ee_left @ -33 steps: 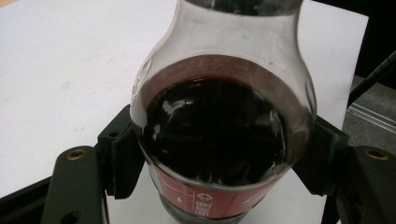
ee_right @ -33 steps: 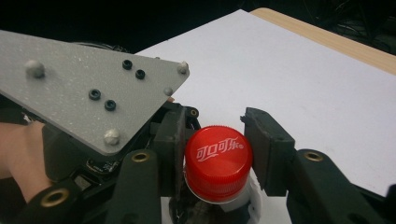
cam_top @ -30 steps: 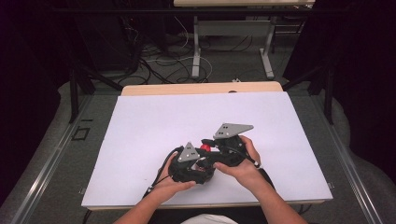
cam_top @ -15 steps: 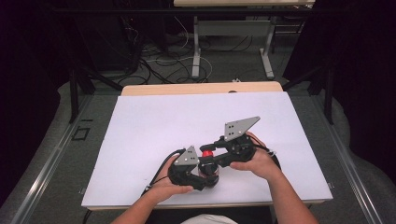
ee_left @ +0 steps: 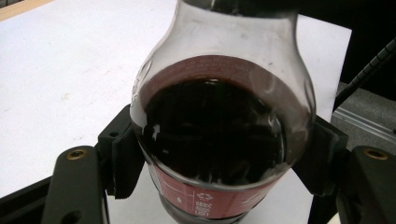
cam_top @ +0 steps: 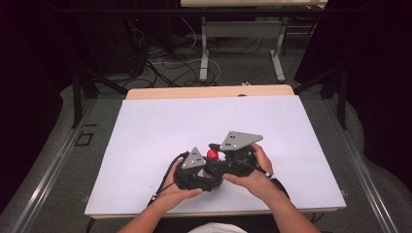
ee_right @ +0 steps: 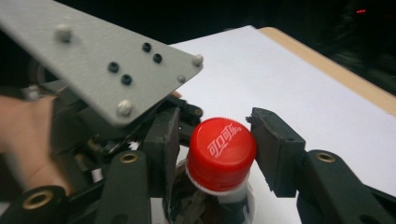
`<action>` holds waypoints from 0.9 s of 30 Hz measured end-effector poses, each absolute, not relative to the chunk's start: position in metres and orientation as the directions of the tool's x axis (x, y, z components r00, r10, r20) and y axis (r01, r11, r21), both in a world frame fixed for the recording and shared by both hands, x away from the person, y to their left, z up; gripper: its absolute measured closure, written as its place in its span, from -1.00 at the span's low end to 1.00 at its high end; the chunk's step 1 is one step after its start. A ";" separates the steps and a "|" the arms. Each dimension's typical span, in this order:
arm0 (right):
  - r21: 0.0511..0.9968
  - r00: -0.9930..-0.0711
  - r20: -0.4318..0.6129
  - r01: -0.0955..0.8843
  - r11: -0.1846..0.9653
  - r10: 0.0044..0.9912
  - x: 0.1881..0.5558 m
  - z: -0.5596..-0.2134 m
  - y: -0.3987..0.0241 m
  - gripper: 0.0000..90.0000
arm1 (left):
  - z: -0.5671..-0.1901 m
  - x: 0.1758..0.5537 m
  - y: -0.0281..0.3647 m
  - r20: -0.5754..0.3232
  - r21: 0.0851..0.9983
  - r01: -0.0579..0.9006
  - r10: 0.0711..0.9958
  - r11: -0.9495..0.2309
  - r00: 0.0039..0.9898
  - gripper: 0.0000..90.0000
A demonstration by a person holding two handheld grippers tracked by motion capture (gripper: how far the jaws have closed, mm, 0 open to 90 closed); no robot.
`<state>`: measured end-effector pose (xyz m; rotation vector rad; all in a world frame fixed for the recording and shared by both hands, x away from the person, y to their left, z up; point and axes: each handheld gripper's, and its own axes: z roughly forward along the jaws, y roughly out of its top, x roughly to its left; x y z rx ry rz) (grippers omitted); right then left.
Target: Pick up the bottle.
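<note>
A cola bottle (ee_left: 219, 140) with dark drink and a red label stands between the pads of my left gripper (ee_left: 224, 158), which is shut on its round body. In the high view both hands sit together near the table's front middle, the left gripper (cam_top: 204, 172) low and the right gripper (cam_top: 218, 156) just above it. The red cap (cam_top: 212, 154) shows between them. In the right gripper view my right gripper (ee_right: 217, 149) has a pad on each side of the red cap (ee_right: 222, 151) and is shut on it. Its jaws have just eased open slightly, with the cap still between them.
The white table top (cam_top: 170, 126) stretches out bare ahead and to both sides, with a wooden strip (cam_top: 209, 92) along its far edge. Beyond it lie floor cables (cam_top: 175, 63) and metal table legs (cam_top: 204, 48). The left gripper's grey plate (ee_right: 107, 60) hangs close over the cap.
My right hand and its grey plate swung to the right and then back toward the cap, ending tilted differently. The left hand and the bottle stayed where they were.
</note>
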<state>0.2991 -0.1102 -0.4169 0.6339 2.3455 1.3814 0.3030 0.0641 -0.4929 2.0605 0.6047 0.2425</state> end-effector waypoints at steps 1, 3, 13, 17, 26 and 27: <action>0.882 -0.841 -0.068 0.201 0.426 0.537 0.299 -0.417 -0.110 0.34 | -0.493 0.302 0.064 -0.068 0.840 0.326 0.511 -0.434 0.857 -0.34; 0.889 -0.859 -0.039 0.203 0.410 0.510 0.303 -0.418 -0.113 0.35 | -0.492 0.303 0.066 -0.078 0.833 0.326 0.487 -0.447 0.870 -0.34; 0.902 -0.981 0.077 0.144 0.408 0.177 0.325 -0.422 -0.146 0.35 | -0.492 0.296 0.057 -0.103 0.824 0.293 0.381 -0.485 0.919 -0.34; 0.905 -0.943 0.039 0.173 0.388 0.330 0.317 -0.420 -0.140 0.07 | -0.490 0.297 0.059 -0.067 0.829 0.291 0.432 -0.477 0.899 -0.34; 0.891 -0.840 -0.029 0.223 0.395 0.541 0.295 -0.421 -0.114 0.35 | -0.491 0.298 0.061 -0.066 0.832 0.314 0.481 -0.457 0.874 -0.34; 0.887 -0.857 -0.012 0.228 0.401 0.515 0.298 -0.421 -0.116 0.36 | -0.491 0.298 0.062 -0.066 0.829 0.310 0.469 -0.465 0.881 -0.34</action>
